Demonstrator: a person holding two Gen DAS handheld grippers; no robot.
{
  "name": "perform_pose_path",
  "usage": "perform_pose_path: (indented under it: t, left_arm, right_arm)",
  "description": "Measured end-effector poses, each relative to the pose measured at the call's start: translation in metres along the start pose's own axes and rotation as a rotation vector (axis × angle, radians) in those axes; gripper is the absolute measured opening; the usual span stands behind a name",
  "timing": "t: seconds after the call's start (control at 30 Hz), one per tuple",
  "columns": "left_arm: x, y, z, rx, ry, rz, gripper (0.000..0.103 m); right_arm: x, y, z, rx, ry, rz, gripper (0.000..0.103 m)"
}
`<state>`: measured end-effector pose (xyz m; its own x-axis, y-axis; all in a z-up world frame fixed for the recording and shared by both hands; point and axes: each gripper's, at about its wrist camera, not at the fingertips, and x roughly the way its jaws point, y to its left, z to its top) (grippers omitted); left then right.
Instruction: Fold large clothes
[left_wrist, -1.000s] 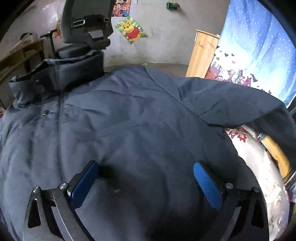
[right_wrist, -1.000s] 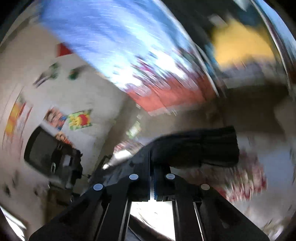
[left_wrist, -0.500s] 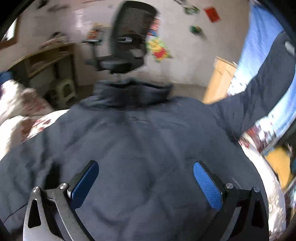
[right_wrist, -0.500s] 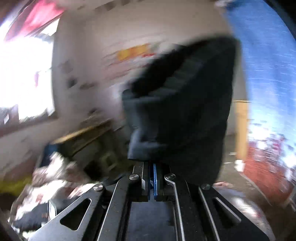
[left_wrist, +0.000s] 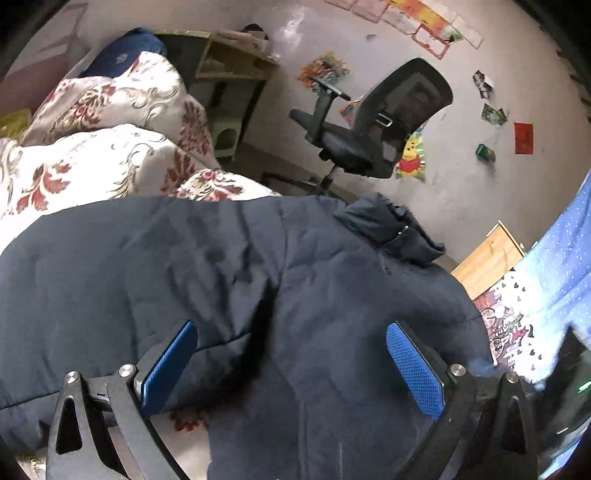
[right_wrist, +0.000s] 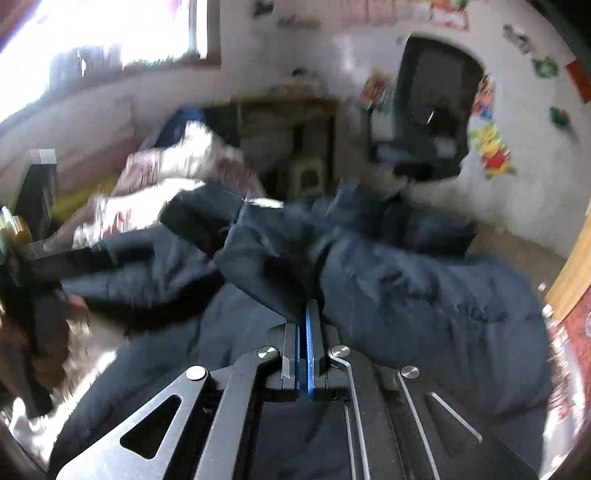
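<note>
A large dark navy padded jacket lies spread over the bed, its collar at the far right. My left gripper is open and empty, its blue pads just above the jacket's body. My right gripper is shut on the jacket's sleeve, which is drawn across the jacket's body; the cuff hangs past the jaws to the left. The right wrist view is blurred.
A floral white and red quilt is bunched at the bed's far left. A black office chair and a wooden desk stand by the wall. A wooden cabinet and a blue curtain are at the right.
My right gripper has swung the sleeve from high in the air down and across the jacket's body. My left gripper has turned left, so the quilt and desk are in view now.
</note>
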<state>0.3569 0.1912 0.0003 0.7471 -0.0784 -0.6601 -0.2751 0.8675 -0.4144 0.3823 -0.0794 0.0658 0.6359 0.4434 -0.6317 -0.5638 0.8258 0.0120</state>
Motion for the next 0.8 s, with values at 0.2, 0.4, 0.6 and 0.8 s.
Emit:
perform_pose_path:
  t: [0.2,0.4,0.6,0.8]
  left_arm:
    - [0.013,-0.01,-0.008,0.052,0.019,0.0,0.103]
    - [0.037,-0.041,-0.027,0.17,0.071,-0.002,0.103]
    - [0.08,-0.05,-0.048,0.2,0.233,0.134,0.103]
    - [0.093,-0.043,-0.053,0.165,0.287,0.156,0.103]
  right_arm:
    - [0.027,0.006,-0.043,0.006,0.162,0.088,0.028]
    - [-0.03,-0.038,-0.065,0.022,0.063,0.177,0.072]
    - [-0.036,-0.105,-0.065,0.16,0.026,-0.081,0.072]
    - [-0.011,-0.151,-0.084,0.33,0.111,-0.184,0.072]
